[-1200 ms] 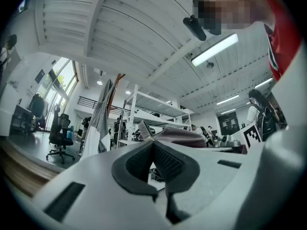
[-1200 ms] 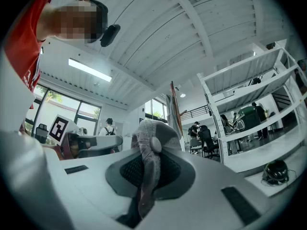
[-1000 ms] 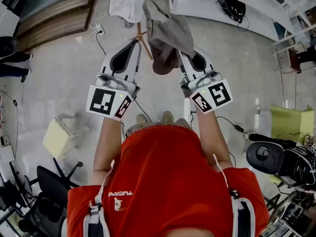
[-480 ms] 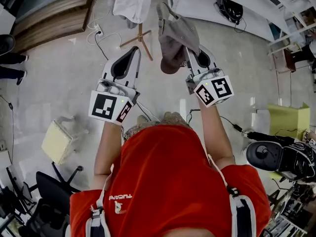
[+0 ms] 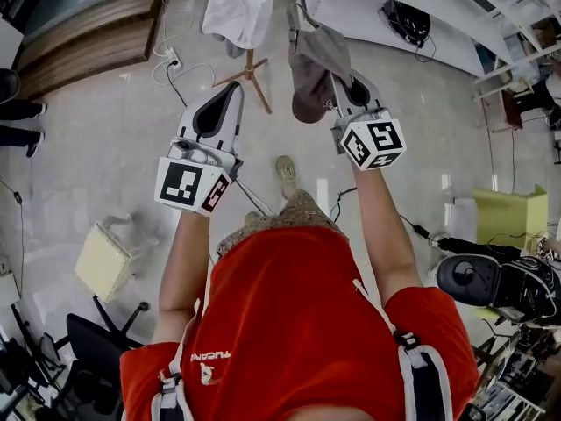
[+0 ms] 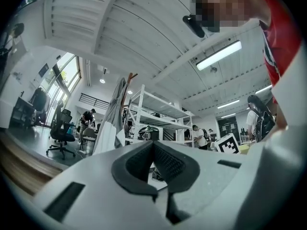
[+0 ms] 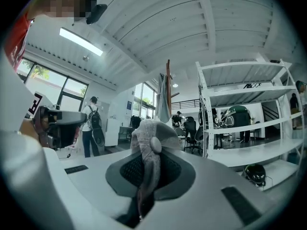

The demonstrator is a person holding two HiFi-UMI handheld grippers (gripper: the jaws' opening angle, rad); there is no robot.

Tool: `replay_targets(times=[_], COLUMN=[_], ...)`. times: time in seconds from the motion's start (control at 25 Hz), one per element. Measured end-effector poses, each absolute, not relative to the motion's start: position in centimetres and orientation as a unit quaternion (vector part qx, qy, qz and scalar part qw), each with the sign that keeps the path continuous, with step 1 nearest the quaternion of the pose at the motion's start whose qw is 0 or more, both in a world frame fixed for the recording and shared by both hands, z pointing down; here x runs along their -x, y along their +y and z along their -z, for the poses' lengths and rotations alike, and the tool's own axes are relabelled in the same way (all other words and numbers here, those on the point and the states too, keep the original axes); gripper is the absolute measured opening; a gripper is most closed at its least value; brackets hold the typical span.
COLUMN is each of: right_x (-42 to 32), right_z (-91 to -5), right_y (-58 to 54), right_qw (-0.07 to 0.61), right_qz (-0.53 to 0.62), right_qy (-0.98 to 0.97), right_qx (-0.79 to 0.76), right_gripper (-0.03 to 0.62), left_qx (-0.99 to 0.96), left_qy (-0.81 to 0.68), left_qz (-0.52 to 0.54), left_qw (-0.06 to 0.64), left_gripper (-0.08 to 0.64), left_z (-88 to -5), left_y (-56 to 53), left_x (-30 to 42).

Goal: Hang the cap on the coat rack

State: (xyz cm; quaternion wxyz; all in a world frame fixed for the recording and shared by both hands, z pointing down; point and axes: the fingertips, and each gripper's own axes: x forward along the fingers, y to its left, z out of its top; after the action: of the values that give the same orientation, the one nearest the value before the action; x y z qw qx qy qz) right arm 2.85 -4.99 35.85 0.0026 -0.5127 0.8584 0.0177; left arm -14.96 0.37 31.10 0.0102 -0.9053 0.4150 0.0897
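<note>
Currently the r. gripper point(image 5: 344, 84) has its fingers clamped on grey cap point(image 5: 314, 60) fabric, and the cap is held up just in front of the coat rack point(image 5: 251, 67), right of its base in the head view. The l. gripper point(image 5: 233, 89) is left of the rack base, fingers closed w/ nothing between. Beyond, a white garment point(image 5: 235, 7) hangs on the rack.

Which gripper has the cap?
The right gripper: its jaws are shut on the grey cap. The left gripper is shut too, with nothing between its jaws.
</note>
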Motion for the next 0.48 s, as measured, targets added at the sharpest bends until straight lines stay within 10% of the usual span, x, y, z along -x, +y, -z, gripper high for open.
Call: replay_targets(times=[0.48], right_x=[-5.5], right_z=[-42.3], right_y=[-19.9], right_qw=[-0.033], right_qz=[0.022], right_qy=[0.863], right_qx=[0.503], right_gripper=[0.032], left_qx=[0.899], left_qy=[0.435], left_qz=[-0.059], left_qw=[-0.017], left_gripper=[0.008], left_z=[-33.0], left_y=[-9.8], left_x=[12.1])
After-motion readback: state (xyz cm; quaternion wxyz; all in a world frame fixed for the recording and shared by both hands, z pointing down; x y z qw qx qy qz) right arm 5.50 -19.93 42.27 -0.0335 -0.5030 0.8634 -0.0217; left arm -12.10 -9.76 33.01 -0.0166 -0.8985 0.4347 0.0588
